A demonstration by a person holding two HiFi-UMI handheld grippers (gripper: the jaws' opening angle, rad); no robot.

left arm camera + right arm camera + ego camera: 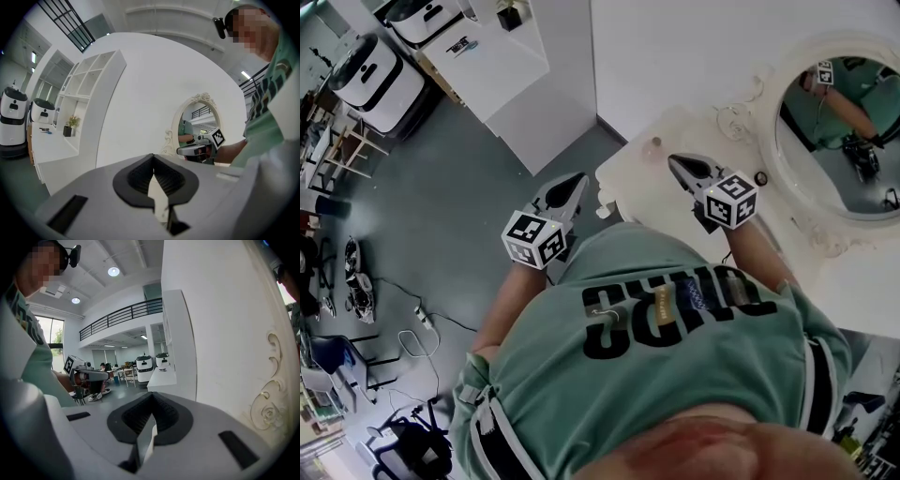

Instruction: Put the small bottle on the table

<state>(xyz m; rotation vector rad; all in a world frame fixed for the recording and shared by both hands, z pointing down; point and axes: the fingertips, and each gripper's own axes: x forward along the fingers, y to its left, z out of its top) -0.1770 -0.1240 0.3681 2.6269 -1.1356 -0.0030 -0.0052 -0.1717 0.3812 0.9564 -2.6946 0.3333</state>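
A small pale bottle (655,145) stands on the white table (694,127), just ahead of and to the left of my right gripper's tip. My right gripper (675,161) hovers over the table's near edge, shut and empty; its jaws meet in the right gripper view (152,404). My left gripper (577,180) hangs over the grey floor left of the table, also shut with nothing in it (153,161). Each gripper shows in the other's view: the right gripper (197,149) and the left gripper (89,377).
A round mirror in an ornate white frame (773,159) stands on the table at right, with a small dark item (760,178) beside it. A white shelf unit (502,56) and white robots (370,80) stand on the floor at far left. Cables (412,319) lie on the floor.
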